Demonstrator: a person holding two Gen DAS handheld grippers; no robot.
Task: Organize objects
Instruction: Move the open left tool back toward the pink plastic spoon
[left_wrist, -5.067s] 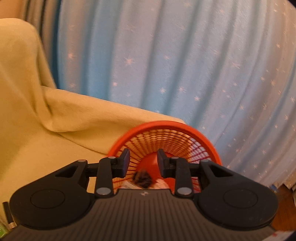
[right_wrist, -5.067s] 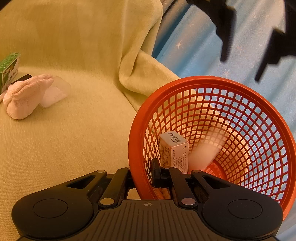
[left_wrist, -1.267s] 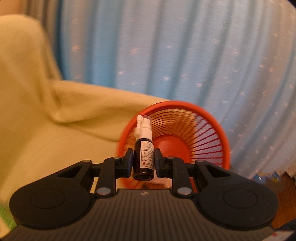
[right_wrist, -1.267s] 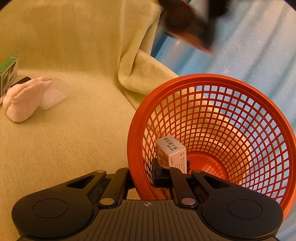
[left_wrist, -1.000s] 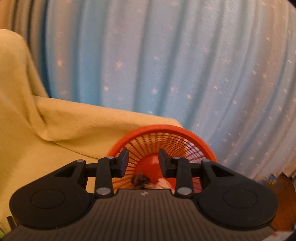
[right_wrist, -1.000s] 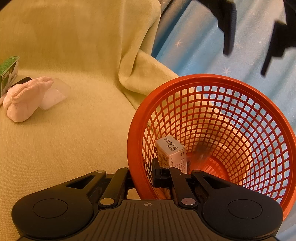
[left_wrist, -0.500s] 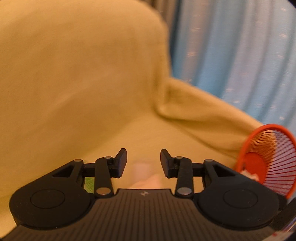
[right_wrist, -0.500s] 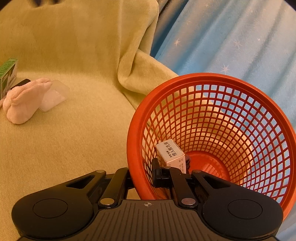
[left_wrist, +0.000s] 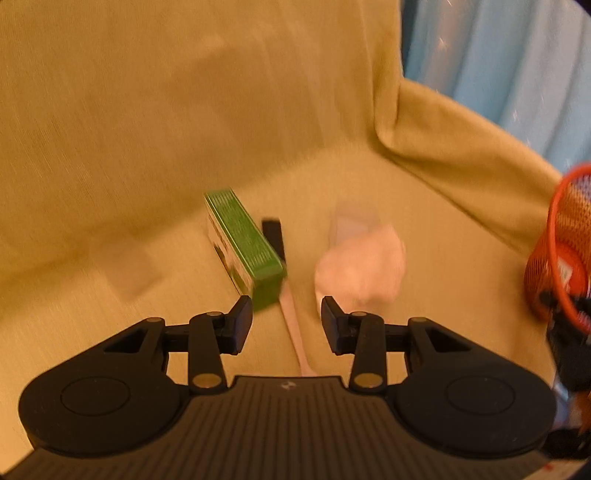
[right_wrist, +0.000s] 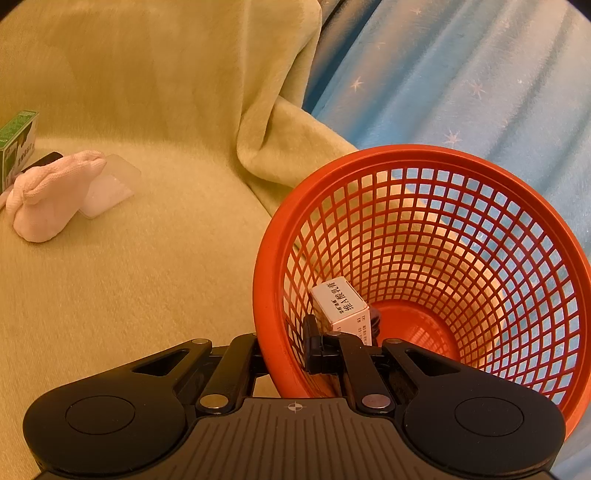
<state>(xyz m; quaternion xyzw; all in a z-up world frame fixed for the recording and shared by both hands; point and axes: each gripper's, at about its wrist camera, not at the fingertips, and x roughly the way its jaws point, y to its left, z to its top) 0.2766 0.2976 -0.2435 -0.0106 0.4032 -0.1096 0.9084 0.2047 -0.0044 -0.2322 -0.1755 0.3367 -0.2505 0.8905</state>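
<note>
Green box (left_wrist: 245, 245) next: L gripper (left_wrist: 287, 319) empty, jaws just widened; centre over box w/ jaws square. R gripper (right_wrist: 286, 350) clamped on orange basket (right_wrist: 554, 236) rim; hold steady.

Left view: smeared by motion throughout.
Green box (left_wrist: 243, 243): print unreadable; cut by the left edge in the right view.
Sock (left_wrist: 360, 267): a pale blur.
Black thing (left_wrist: 274, 236): mostly behind the box, unidentifiable.
Basket (right_wrist: 436, 158): cut by the right edge in the left view.
White box (right_wrist: 341, 304): lower part behind gripper finger (right_wrist: 314, 345).
</note>
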